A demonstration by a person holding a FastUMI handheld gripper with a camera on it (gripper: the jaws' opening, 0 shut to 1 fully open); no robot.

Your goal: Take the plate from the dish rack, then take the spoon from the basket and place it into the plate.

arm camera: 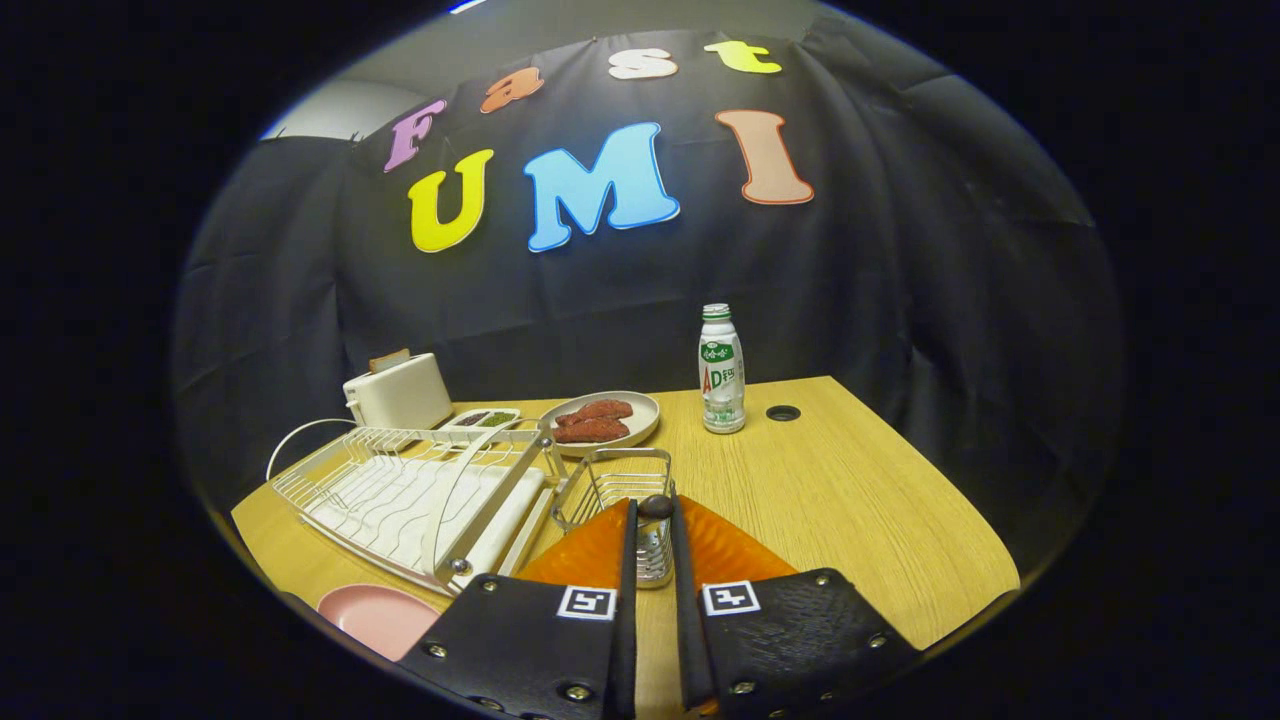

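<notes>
My gripper [655, 560] is shut on a spoon [655, 512]. Its metal part is pinched between the two fingers and its dark rounded end pokes out at their tips. The spoon hangs just in front of the wire basket [612, 478], which is attached to the right end of the white dish rack [410, 490]. A pink plate [378, 615] lies flat on the table, left of my fingers and in front of the rack's near corner. No dishes stand in the rack.
Behind the rack stand a white toaster [398, 392], a small divided dish [483, 419] and a beige plate [640, 408] with red food. A white bottle [721, 372] stands beyond the basket beside a cable hole [782, 412]. The wooden table [860, 500] ends at right.
</notes>
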